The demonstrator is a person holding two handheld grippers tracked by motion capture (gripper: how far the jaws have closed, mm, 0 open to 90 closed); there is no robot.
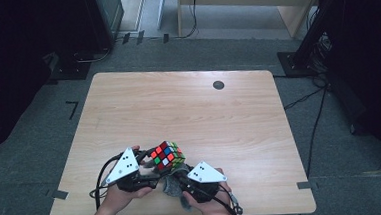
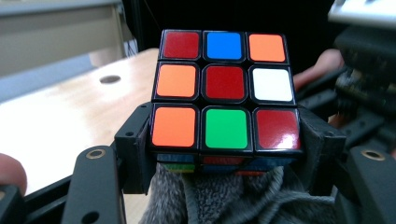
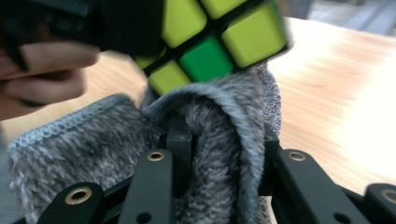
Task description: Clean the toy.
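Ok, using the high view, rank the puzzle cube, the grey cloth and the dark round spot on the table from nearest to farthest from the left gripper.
1. Puzzle cube: clamped in the left gripper's jaws.
2. Grey cloth: just below the cube, bunched in the right gripper.
3. Dark round spot: far side of the table, well beyond both.

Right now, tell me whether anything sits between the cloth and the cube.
Nothing visible does: the grey cloth, clamped in the right gripper, already touches the cube from below; the left gripper holds that cube.
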